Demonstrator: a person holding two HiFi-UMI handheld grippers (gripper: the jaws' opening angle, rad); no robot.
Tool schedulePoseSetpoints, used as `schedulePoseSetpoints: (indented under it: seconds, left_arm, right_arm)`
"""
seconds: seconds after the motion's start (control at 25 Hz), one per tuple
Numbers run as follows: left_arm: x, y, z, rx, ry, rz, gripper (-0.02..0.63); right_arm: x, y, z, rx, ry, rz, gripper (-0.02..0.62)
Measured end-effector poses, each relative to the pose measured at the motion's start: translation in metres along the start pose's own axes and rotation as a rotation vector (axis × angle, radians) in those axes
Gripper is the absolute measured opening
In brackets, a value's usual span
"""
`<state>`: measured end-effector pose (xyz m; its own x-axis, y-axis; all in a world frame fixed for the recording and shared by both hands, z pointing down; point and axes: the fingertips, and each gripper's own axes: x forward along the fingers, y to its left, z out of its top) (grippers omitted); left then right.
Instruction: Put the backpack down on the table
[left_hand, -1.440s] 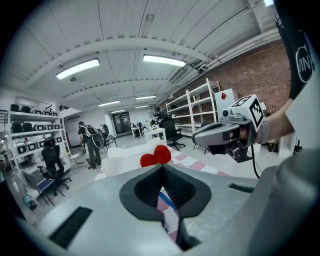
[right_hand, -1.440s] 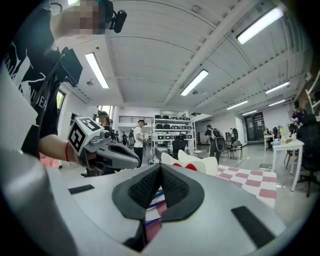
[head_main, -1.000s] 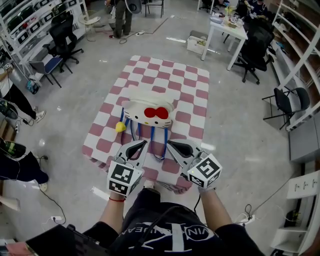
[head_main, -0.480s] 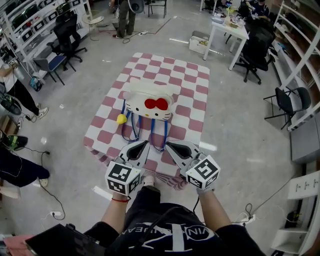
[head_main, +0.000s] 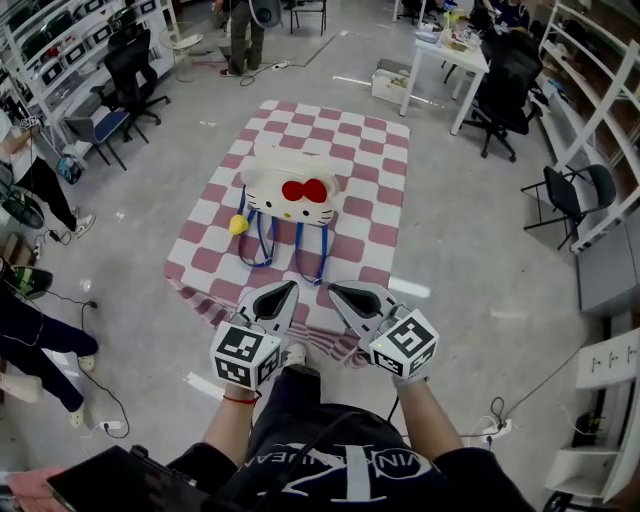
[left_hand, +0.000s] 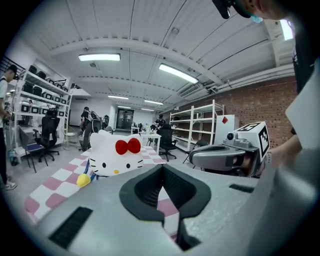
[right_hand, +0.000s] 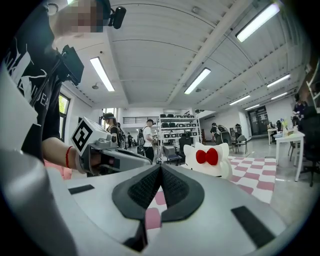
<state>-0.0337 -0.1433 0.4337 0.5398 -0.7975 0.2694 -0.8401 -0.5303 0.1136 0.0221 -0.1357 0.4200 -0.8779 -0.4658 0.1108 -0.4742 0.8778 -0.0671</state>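
Held the left gripper (head_main: 290, 287) and right gripper (head_main: 335, 291) side by side over the near edge of the pink-and-white checked table (head_main: 385, 170), jaws of each pressed together on nothing. Farther on, saw the white cat-face backpack (head_main: 290, 190) lying on the table's middle, apart from both grippers, blue straps (head_main: 258, 240) trailing toward the near edge.
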Motion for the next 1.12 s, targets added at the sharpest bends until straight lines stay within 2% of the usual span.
schedulePoseSetpoints:
  seconds: [1.12]
  left_arm:
    - [-0.049,-0.055,-0.028,0.017,0.019,0.006,0.006]
  right_arm:
    - [-0.051,0.056,-0.021,0.015,0.007,-0.002,0.002]
